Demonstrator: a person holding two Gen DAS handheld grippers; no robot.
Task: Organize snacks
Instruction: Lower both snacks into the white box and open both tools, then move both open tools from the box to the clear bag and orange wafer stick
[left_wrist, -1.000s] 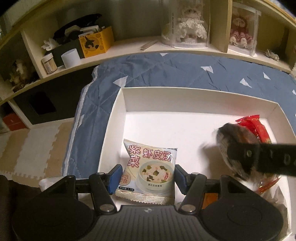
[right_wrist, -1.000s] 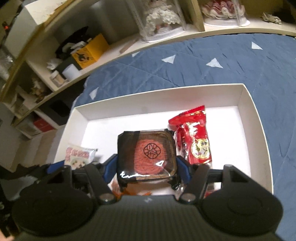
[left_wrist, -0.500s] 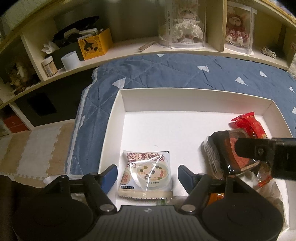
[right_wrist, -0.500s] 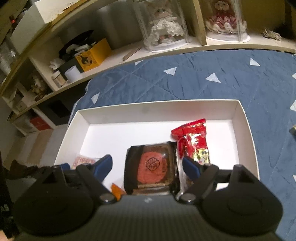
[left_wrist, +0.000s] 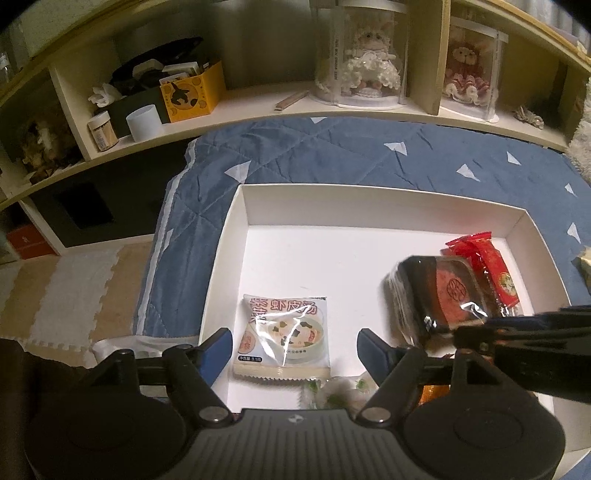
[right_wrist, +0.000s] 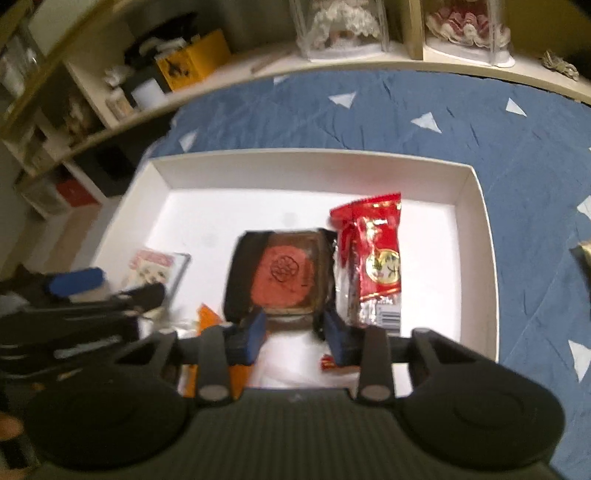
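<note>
At lower left of the left wrist view, the left hand-held gripper (left_wrist: 293, 349) hangs with its two blue-tipped fingers (left_wrist: 218, 345) spread wide and nothing between them, just above the near edge of one shallow white rectangular cardboard tray (left_wrist: 369, 197). Directly ahead of it, one pale square soup sachet printed with red characters and a bowl picture (left_wrist: 284, 334) lies flat on the tray floor at lower centre, its serrated seam toward the camera and its printed top toward the far wall. Scraps of an orange wrapper (right_wrist: 207, 317) and a crinkled clear one show at the tray's near edge, too hidden to count for sure.

Right of centre, one square pastry with a round red stamped top in a dark plastic-wrapped tray (right_wrist: 282, 275) sits with its near edge between the blue fingers of the right hand-held gripper (right_wrist: 295, 334), whose jaws are narrowed on it; the frame is blurred, so whether it rests on the tray floor cannot be told. Just beside it, touching on its right, one long red foil snack packet with a gold round label (right_wrist: 371, 258) lies flat, its long axis running from the near edge toward the far wall, barcode end nearest. All sits on a blue quilted bedspread with white triangles (right_wrist: 406, 110).
</note>
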